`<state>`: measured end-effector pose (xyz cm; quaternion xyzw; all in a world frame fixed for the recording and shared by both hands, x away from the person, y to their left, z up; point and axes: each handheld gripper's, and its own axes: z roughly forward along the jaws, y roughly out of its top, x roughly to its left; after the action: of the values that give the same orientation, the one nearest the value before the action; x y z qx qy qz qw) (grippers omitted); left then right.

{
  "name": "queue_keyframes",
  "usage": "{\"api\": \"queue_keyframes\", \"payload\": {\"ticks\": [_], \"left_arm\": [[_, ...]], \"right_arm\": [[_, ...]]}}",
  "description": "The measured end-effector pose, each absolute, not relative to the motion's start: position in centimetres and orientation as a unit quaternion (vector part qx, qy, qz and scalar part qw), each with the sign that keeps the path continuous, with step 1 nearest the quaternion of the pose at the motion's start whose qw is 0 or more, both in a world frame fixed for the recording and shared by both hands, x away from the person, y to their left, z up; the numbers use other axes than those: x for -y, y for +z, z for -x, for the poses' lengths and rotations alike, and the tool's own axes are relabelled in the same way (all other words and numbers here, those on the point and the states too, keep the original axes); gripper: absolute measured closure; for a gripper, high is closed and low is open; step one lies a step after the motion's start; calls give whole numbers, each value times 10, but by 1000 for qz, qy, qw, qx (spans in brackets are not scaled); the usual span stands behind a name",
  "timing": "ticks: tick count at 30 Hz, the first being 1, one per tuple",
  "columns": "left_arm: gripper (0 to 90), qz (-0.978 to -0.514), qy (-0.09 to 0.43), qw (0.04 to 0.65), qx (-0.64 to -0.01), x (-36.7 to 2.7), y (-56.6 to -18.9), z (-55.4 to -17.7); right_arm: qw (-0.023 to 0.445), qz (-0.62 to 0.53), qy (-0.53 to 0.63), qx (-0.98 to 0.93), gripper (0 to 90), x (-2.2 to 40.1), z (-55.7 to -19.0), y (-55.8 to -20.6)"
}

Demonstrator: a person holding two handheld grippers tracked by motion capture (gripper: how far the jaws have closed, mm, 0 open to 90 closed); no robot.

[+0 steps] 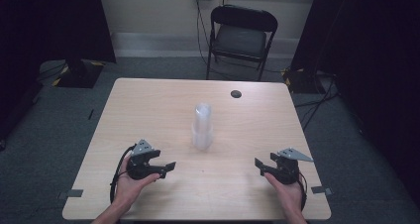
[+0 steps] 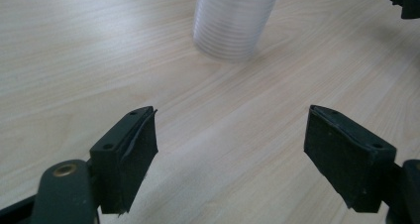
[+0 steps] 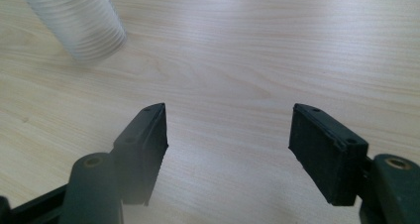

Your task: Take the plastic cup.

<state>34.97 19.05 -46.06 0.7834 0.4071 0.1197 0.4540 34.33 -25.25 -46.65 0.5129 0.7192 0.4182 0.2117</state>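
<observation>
Nearest the camera in the high view, two forearms coming in from the bottom edge, one hand around each tool. Left gripper low over the near left of the table, jaws aimed inward toward the middle, spread wide with nothing but bare wood between them. Same story from the left gripper view: pads well apart, holding nothing, wood grain running between. Right gripper mirrored on the near right, also pointing inward, jaws gaping as wide as they go, empty too. Right gripper view confirms: gap clear, pads touching nothing.

Farther in, dead centre of the table, a stack of clear plastic cups. Standing upright, long axis vertical, wider end down on the wood, narrow closed end pointing straight up. Ribbed rims showing as fine rings in the left gripper view and again at the upper left of the right gripper view. Well apart from both grippers, roughly midway between them and a bit beyond.

Past the stack, a small dark round cap near the far edge. Beyond the table, a black folding chair against the wall.
</observation>
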Motion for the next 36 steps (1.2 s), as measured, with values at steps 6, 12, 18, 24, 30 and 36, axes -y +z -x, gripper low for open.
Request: {"api": "queue_keyframes", "payload": {"ticks": [6, 12, 18, 24, 30, 36], "left_arm": [[239, -788, 127, 455, -396, -186, -455, -354], [238, -783, 140, 476, -374, -178, -441, -357], [235, -789, 145, 478, -358, -168, -437, -361], [232, -778, 139, 497, -358, -159, -427, -376], [190, -769, 145, 512, -355, -154, -418, -388], [155, -766, 153, 518, -348, -145, -403, -393]], "right_arm": [[202, -527, 398, -723, 295, 252, -350, -471], [199, -505, 411, -732, 336, 247, -347, -470], [189, -476, 428, -744, 370, 239, -341, -465], [171, -465, 441, -748, 349, 231, -337, -464], [164, -458, 440, -755, 305, 230, -336, -464], [164, -459, 442, -753, 319, 232, -335, -465]]}}
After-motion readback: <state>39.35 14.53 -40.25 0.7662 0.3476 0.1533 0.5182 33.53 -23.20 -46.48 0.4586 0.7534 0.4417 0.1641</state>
